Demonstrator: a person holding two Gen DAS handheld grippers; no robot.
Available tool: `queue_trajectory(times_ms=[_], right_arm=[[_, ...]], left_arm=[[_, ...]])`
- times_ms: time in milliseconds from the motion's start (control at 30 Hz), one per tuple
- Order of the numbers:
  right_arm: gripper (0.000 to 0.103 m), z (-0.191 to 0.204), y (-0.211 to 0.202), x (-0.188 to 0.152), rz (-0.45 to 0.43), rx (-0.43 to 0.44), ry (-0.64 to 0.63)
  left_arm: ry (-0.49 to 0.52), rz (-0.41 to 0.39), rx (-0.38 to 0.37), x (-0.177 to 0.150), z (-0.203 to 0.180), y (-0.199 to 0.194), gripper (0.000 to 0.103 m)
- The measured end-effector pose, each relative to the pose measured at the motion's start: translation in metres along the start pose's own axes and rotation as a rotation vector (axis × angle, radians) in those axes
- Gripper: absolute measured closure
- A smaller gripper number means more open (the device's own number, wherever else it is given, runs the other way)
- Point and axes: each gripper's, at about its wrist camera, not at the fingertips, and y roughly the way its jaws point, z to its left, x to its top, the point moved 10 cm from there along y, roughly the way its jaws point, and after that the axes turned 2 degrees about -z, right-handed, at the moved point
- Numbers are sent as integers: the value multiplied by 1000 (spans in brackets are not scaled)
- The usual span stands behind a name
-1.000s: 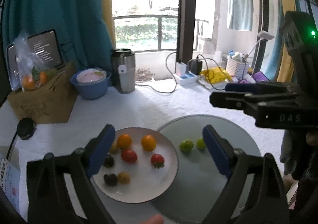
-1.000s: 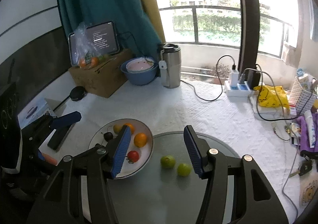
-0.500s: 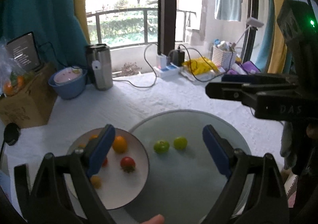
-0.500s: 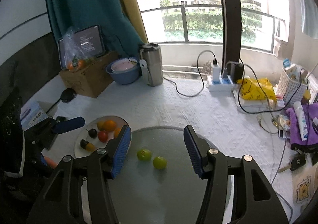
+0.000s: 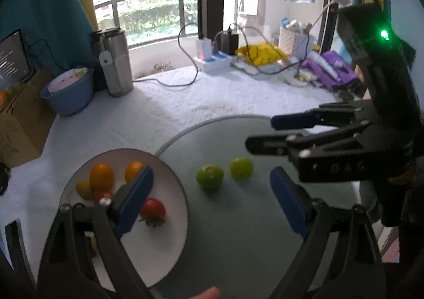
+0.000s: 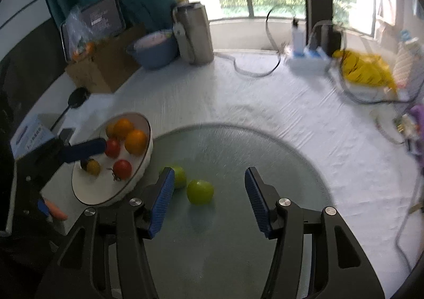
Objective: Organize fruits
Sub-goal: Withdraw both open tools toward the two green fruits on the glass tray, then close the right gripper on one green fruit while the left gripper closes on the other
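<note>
A white plate (image 5: 169, 246) (image 6: 87, 193) holds oranges (image 5: 101, 176) (image 6: 135, 141), red tomatoes (image 5: 152, 209) (image 6: 122, 168) and small yellow and dark fruits. Two green fruits (image 5: 210, 176) (image 5: 240, 168) lie on the round glass board (image 5: 238, 246); they also show in the right wrist view (image 6: 199, 191) (image 6: 180, 176). My left gripper (image 5: 212, 203) is open above the plate's right edge and the green fruits. My right gripper (image 6: 209, 198) is open low over the board, the green fruits between its fingers. Each gripper shows in the other's view (image 5: 304, 124) (image 6: 79, 150).
A steel kettle (image 5: 116, 63), a blue bowl (image 5: 69, 92), a cardboard box (image 6: 103, 70) with a tablet and a bag of fruit stand at the back left. A power strip (image 5: 212, 60), cables, a yellow bag (image 6: 363, 68) and purple items lie at the back right.
Both grippers have moved closer and lower toward the board and the green fruits. The view has swung right. Both stay open and empty.
</note>
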Motion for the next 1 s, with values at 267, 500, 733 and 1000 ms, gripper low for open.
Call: queue_trajectory(times_ms=[267, 500, 733, 1000], right_arm=[[45, 4, 35, -18, 91, 48, 18], [62, 1, 36, -25, 108, 67, 11], [73, 1, 29, -28, 92, 88, -5], [73, -19, 15, -23, 53, 62, 22]], left_arm=[[26, 43, 36, -15, 21, 4, 12], [42, 44, 37, -9, 20, 14, 12], [76, 64, 21, -6, 7, 27, 13], [97, 60, -29, 2, -8, 39, 25]])
